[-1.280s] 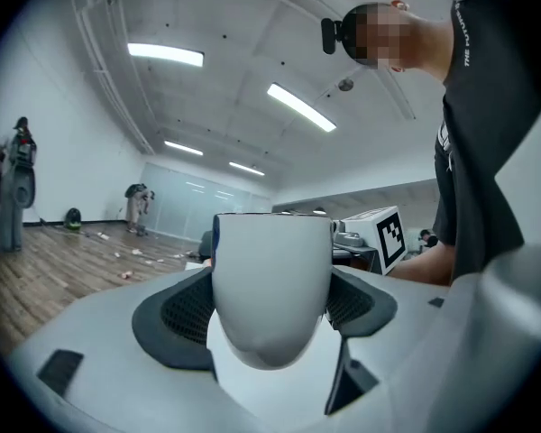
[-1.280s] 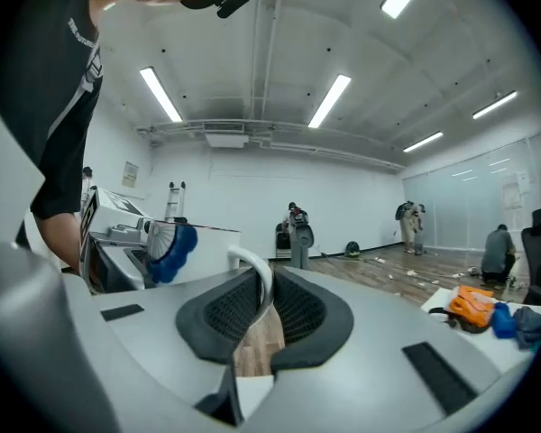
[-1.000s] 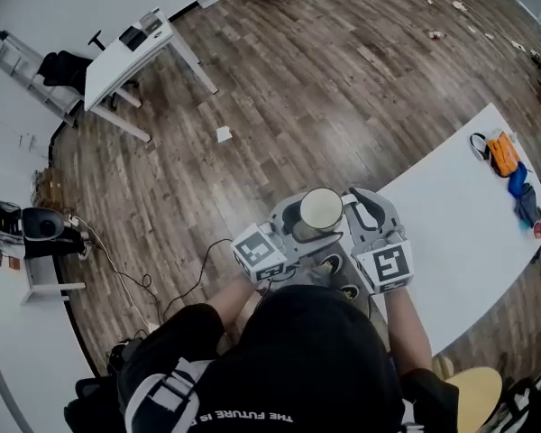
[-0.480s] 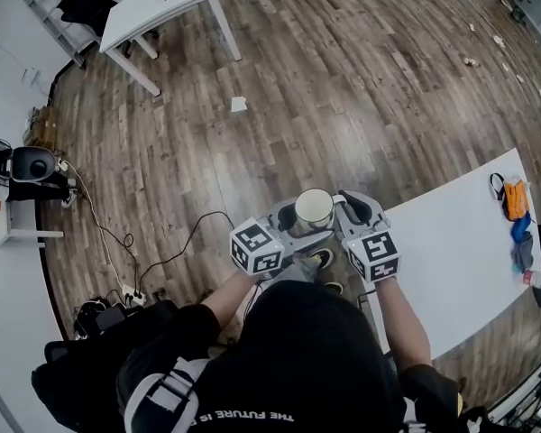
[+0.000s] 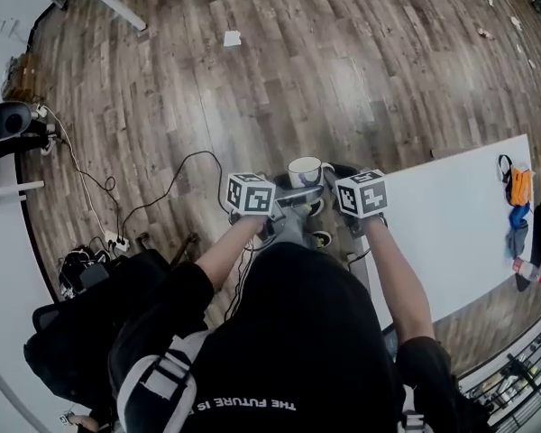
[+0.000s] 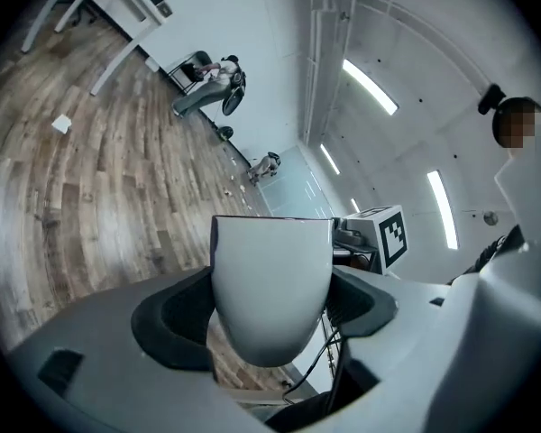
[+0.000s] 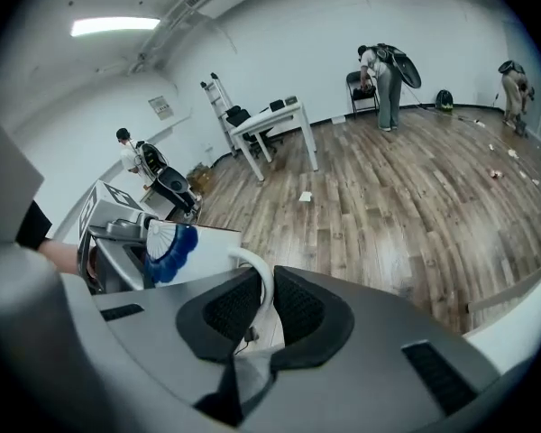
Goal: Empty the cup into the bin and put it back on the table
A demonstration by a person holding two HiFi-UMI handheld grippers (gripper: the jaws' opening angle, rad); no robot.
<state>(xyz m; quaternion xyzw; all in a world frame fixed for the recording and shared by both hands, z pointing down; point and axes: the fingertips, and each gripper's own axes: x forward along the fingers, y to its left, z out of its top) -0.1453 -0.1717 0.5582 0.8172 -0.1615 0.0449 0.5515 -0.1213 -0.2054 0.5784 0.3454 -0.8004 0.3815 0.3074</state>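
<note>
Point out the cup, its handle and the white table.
cup [image 6: 270,287], left gripper view, on its white side wall.
cup handle [image 7: 265,280], right gripper view, on the curved white loop.
table [image 5: 460,219], head view, on its bare white top.

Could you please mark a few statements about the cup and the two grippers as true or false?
1. The left gripper clamps the cup by its body. True.
2. The right gripper is open and empty. False: it is shut on the cup's handle.
3. The cup stands on the table. False: it is held above the wooden floor, beside the table.
4. The cup bears a blue pattern. True.
</note>
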